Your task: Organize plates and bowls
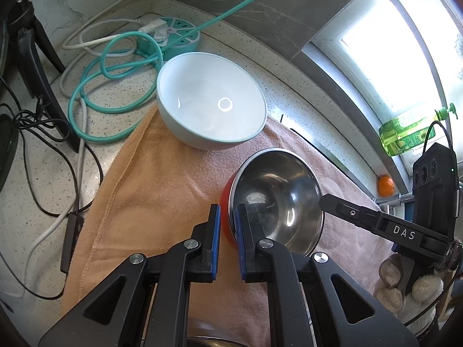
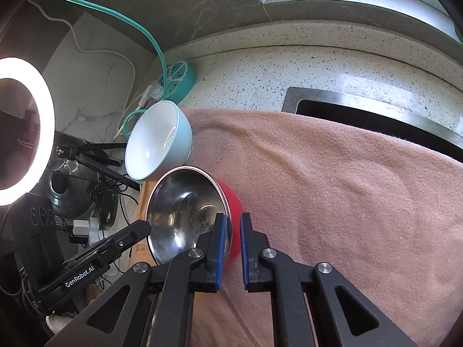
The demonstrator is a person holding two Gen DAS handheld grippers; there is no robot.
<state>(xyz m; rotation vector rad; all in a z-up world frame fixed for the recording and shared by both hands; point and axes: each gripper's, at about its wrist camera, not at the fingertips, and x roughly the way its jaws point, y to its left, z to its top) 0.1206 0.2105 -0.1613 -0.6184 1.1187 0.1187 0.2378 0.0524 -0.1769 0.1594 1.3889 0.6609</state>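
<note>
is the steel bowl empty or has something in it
Empty: the steel bowl shows only bare shiny metal inside in both views, while both grippers pinch its rim.

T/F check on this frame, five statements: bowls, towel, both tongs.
1. Both tongs grip the steel bowl's rim. True: left tongs, right tongs.
2. The steel bowl is blue outside. False: red.
3. The pale blue bowl lies nested in the steel bowl. False: it sits apart, behind it.
4. Both bowls rest on a towel. True.
5. The pale blue bowl holds food. False: it is empty.
</note>
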